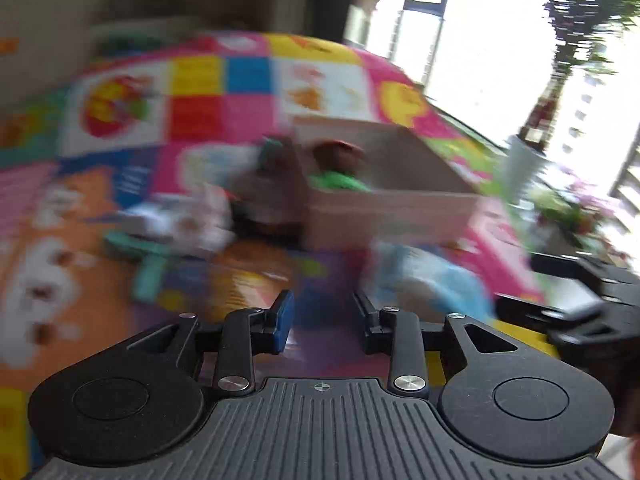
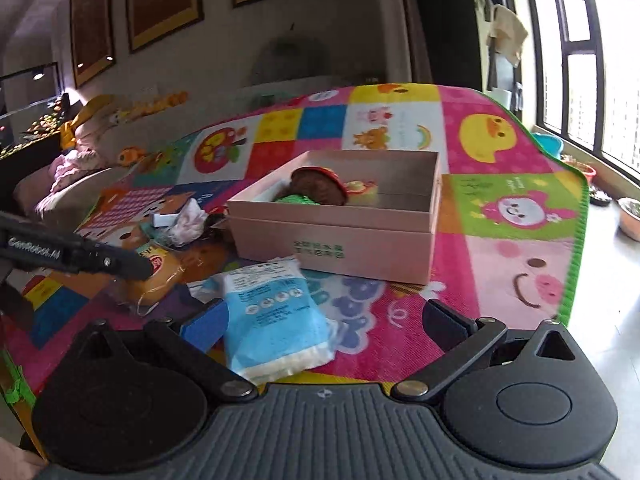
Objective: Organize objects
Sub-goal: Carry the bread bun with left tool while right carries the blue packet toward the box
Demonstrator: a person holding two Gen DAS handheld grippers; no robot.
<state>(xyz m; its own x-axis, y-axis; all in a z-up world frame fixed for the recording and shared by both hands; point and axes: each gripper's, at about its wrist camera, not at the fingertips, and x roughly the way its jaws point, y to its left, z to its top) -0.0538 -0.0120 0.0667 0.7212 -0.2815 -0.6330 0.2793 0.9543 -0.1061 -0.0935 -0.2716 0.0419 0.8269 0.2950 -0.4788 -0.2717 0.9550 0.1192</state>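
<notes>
A pink cardboard box (image 2: 340, 240) stands open on a colourful play mat (image 2: 500, 168). A brown-haired doll in green (image 2: 316, 192) lies inside it. A blue plastic packet (image 2: 272, 312) lies on the mat in front of the box, between the spread fingers of my open, empty right gripper (image 2: 326, 324). My left gripper (image 1: 324, 320) is open and empty above the mat; its view is blurred and shows the box (image 1: 384, 212), the doll (image 1: 340, 168) and the packet (image 1: 432, 280). The left gripper's body (image 2: 76, 256) shows at the left of the right wrist view.
Loose items lie left of the box: a yellow-orange packet (image 2: 160, 276), crumpled pale wrapping (image 2: 188, 220), a small white box (image 2: 166, 218) and teal pieces (image 1: 148, 256). Bowls (image 2: 630, 220) and plant pots stand on the floor by the window. Cushions lie at the far left.
</notes>
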